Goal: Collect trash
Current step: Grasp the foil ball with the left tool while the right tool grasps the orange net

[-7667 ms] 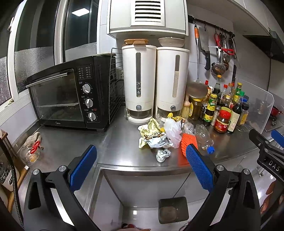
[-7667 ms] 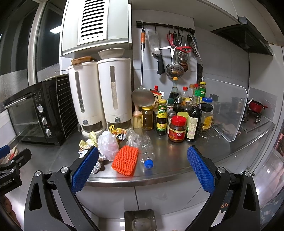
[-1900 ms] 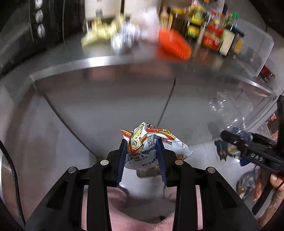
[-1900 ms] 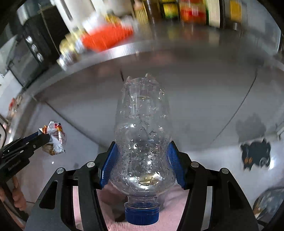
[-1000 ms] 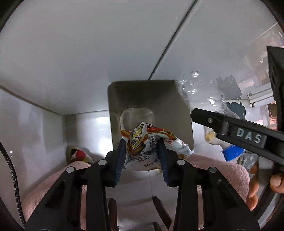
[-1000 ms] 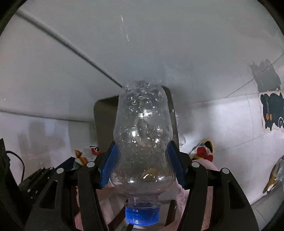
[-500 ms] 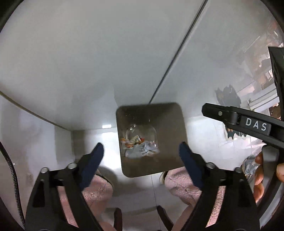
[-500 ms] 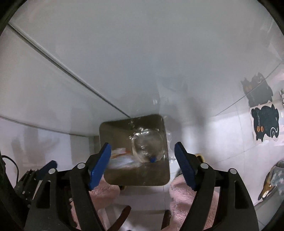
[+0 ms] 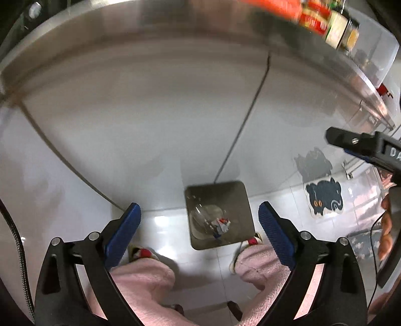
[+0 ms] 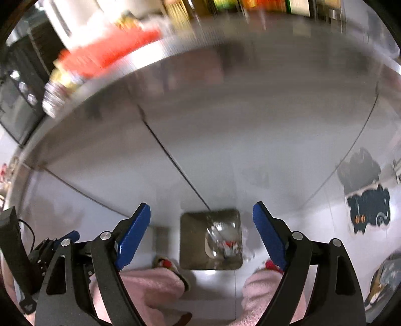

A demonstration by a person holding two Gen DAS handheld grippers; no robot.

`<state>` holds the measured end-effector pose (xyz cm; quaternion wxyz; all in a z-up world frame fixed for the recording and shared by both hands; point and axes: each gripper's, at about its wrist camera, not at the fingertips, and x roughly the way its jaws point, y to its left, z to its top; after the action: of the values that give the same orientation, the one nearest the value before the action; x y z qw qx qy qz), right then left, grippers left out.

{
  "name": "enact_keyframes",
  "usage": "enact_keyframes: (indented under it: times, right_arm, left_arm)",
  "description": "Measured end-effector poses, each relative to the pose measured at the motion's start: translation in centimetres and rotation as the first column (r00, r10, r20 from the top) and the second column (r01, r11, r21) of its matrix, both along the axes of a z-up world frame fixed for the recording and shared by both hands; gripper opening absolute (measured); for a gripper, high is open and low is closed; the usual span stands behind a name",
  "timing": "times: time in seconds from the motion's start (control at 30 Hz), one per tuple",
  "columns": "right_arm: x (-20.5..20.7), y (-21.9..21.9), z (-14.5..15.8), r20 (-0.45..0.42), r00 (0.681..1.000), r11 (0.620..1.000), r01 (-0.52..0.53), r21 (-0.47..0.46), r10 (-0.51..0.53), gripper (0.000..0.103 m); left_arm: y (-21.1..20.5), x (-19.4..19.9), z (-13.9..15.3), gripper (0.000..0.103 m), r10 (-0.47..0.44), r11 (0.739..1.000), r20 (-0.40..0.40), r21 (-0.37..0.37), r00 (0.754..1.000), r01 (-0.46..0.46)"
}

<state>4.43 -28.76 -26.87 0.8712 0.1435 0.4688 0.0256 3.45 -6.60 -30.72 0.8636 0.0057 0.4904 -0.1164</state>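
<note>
A square steel trash bin [image 9: 240,200] stands on the floor below me; it also shows in the right wrist view [image 10: 191,240]. Inside lie the clear plastic bottle [image 9: 204,218] and the crumpled snack wrapper [image 9: 221,224], seen too in the right wrist view, bottle [image 10: 220,229] and wrapper [image 10: 230,247]. My left gripper [image 9: 199,227] is open and empty above the bin. My right gripper [image 10: 201,232] is open and empty above it as well. On the counter, blurred, lie an orange foam net [image 10: 107,55] and a foil ball [image 10: 54,101].
The steel counter edge [image 9: 150,32] curves overhead, with sauce jars [image 9: 323,22] at the right. Steel cabinet doors [image 9: 150,120] stand behind the bin. The person's pink-trousered legs [image 9: 140,283] and slippers flank the bin. A cat sticker [image 9: 323,198] is at the right.
Both grippers, open since dropping the wrapper and bottle into the bin, have risen and tilted up; the counter edge has come back into view.
</note>
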Motion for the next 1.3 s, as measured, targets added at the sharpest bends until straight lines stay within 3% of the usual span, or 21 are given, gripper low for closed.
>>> enact_keyframes:
  times: [0.17,0.37,0.6,0.9,1.1,1.17,1.23,1.3]
  right_arm:
    - [-0.4,1.1,6.3,0.134,0.99,0.999,-0.036,-0.031,0.039,0.085]
    - [2.8,3.0,10.9,0.214,0.973,0.996,-0.081,-0.035,0.087,0.085]
    - [8.5,5.0,11.7,0.203,0.974,0.995,-0.101,-0.019,0.102,0.084]
    - [13.2,7.0,10.1,0.169,0.977,0.992,-0.123,-0.041,0.128,0.076]
    - [14.9,6.5,8.2,0.123,0.985,0.992,-0.117,-0.041,0.121,0.051]
    - [14.9,6.3,8.2,0.125,0.985,0.992,-0.115,-0.046,0.12,0.043]
    - [14.9,6.0,8.3,0.126,0.985,0.992,-0.114,-0.055,0.12,0.028]
    - [15.0,5.6,8.2,0.122,0.985,0.992,-0.112,-0.061,0.119,0.019]
  left_arm:
    - [1.8,-0.1,5.2,0.09,0.048,0.999,0.093,-0.02,0.994,-0.047]
    - [3.0,2.0,11.2,0.089,0.075,0.997,0.215,-0.025,0.974,-0.072]
    - [3.0,7.0,13.1,0.078,0.075,0.997,0.243,-0.021,0.967,-0.072]
    - [2.4,12.1,12.6,0.073,0.044,0.999,0.242,-0.008,0.969,-0.043]
    - [1.5,14.5,11.7,0.064,0.016,1.0,0.219,-0.008,0.976,-0.015]
    - [1.2,15.1,11.4,0.051,0.003,1.0,0.21,-0.006,0.978,-0.001]
    - [0.8,15.6,11.1,0.043,-0.01,1.0,0.205,-0.002,0.979,0.01]
    - [0.5,15.7,11.1,0.041,-0.018,1.0,0.21,0.008,0.977,0.017]
